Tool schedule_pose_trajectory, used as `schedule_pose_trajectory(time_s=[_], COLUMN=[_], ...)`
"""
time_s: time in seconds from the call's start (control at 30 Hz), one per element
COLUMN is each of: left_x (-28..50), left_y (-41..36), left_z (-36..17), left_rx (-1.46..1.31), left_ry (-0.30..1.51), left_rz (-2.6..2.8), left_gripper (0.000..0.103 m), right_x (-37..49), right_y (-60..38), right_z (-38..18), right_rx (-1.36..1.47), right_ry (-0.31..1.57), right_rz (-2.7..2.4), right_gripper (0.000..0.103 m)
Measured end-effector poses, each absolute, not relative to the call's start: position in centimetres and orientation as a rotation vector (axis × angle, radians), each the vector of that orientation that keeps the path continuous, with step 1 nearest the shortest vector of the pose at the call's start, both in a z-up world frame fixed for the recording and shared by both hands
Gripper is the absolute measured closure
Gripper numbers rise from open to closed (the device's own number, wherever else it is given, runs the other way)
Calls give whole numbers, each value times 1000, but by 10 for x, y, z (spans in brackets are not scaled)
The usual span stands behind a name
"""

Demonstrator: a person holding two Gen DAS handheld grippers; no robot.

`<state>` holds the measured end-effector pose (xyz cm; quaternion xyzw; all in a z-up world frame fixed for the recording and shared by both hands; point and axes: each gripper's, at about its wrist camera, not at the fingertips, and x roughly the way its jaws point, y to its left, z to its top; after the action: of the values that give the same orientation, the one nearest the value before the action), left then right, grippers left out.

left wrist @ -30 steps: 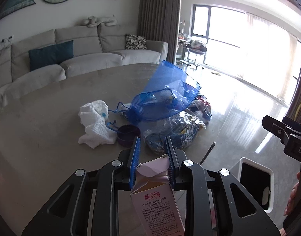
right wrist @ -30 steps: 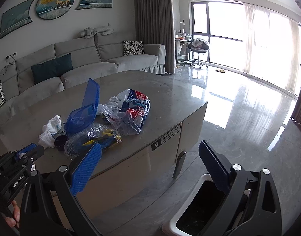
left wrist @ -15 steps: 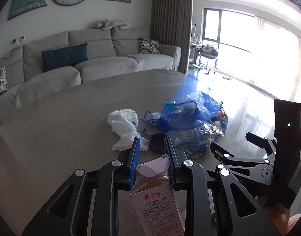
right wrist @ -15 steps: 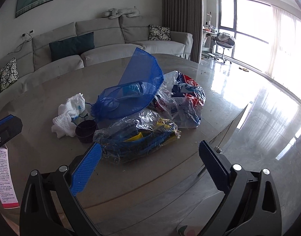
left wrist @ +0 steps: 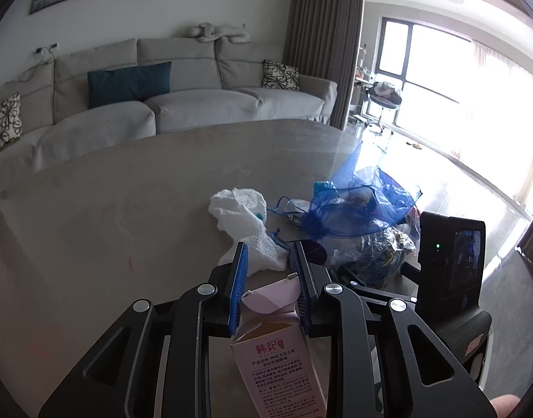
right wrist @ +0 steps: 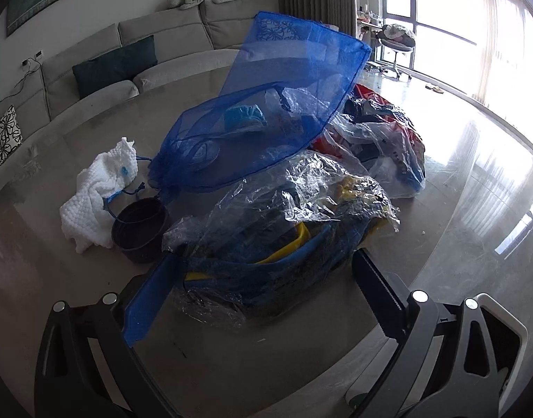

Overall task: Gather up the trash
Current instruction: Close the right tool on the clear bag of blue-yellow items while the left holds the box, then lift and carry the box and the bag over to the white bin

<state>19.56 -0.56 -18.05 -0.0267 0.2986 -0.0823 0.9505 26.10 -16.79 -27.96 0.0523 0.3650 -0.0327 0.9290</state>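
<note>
Clutter beside crinkled plastic bag (right wrist: 283, 230): blue mesh bag (right wrist: 266, 118), white towel (right wrist: 95, 198).

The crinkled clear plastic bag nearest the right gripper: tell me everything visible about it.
The clear plastic bag is thin, crumpled, glossy film, loosely bunched around dark blue and yellow contents. It lies on its side on the grey table, with the blue mesh bag draped over its far edge and a dark round cup beside its left end. The right gripper is open, its fingers flanking the bag's near end; whether the pads touch the film is unclear.
</note>
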Motion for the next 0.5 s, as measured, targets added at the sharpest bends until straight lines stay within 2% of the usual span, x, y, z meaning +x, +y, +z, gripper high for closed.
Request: schedule_pose_trajectory(time_s=[0.27, 0.3, 0.37, 0.4, 0.43, 0.5], left_x=[199, 199, 199, 198, 199, 198], left_y=[-9, -10, -11, -12, -12, -12], left_z=[-185, -185, -185, -186, -186, -187], left_rx=[-43, -41, -36, -34, -33, -32], left_ry=[620, 618, 619, 618, 619, 620], left_rz=[-166, -168, -170, -168, -167, -168], left_gripper=[78, 78, 78, 78, 78, 78], right_x=[256, 255, 253, 253, 251, 245], right_y=[-167, -167, -164, -160, -159, -158], right_z=[-279, -278, -276, -275, -273, -268], right_rx=[84, 87, 83, 84, 95, 97], right_ry=[755, 755, 753, 753, 754, 747], right_rz=[-55, -50, -27, -11, 12, 21], right_gripper=[5, 9, 25, 44, 58, 64])
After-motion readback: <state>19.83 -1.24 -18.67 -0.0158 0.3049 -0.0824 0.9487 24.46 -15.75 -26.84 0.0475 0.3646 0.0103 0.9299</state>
